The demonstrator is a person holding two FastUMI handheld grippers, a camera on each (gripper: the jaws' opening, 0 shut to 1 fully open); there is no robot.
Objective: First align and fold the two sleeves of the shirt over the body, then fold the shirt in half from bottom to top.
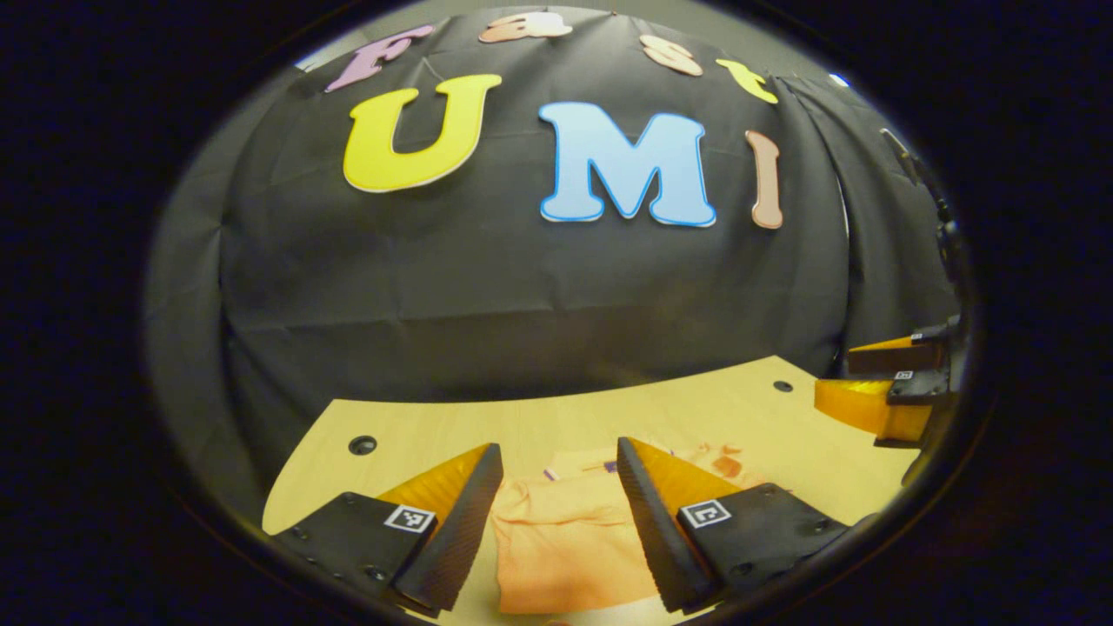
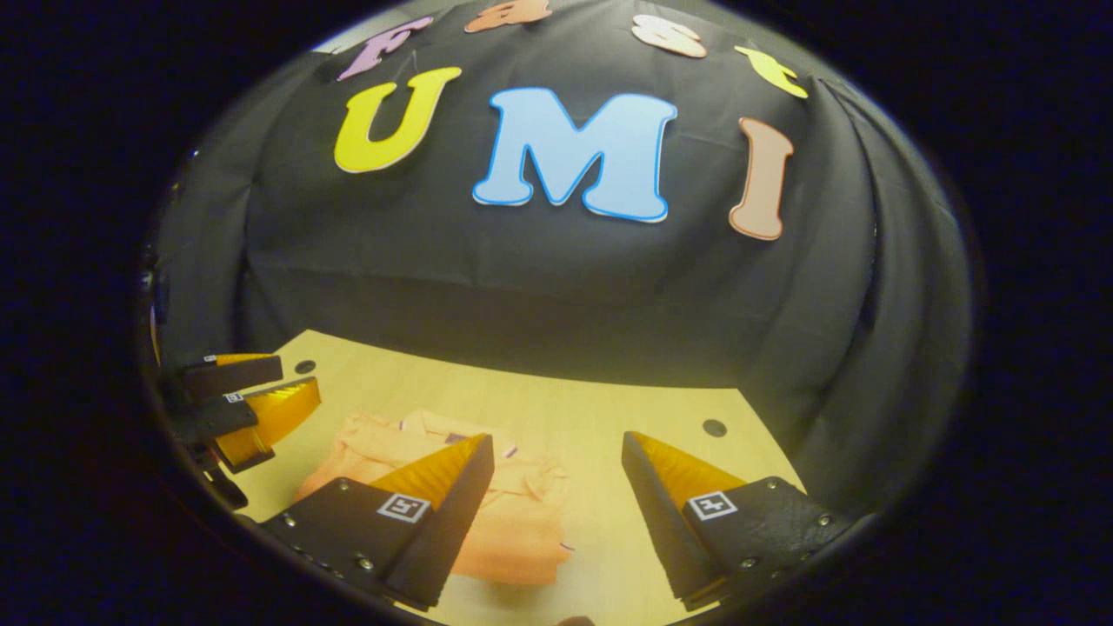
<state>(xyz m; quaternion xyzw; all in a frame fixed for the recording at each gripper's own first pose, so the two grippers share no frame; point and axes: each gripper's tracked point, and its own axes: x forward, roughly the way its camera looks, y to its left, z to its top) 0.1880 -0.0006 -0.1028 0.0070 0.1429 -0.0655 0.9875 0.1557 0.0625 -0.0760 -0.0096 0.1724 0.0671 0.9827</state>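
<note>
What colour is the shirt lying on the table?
The shirt is a pale orange, peachy colour with small purple trim marks. It shows best in the right gripper view.

Soft cloth shirt (image 1: 565, 543) on smooth matt wood table (image 1: 713, 409).

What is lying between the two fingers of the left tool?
In the left gripper view, the shirt on the table shows between the open left tool's fingers.

Both views look forward, perhaps slightly downward, from above the table (image 1: 565, 417), sharing the shirt (image 2: 513, 530).
</note>
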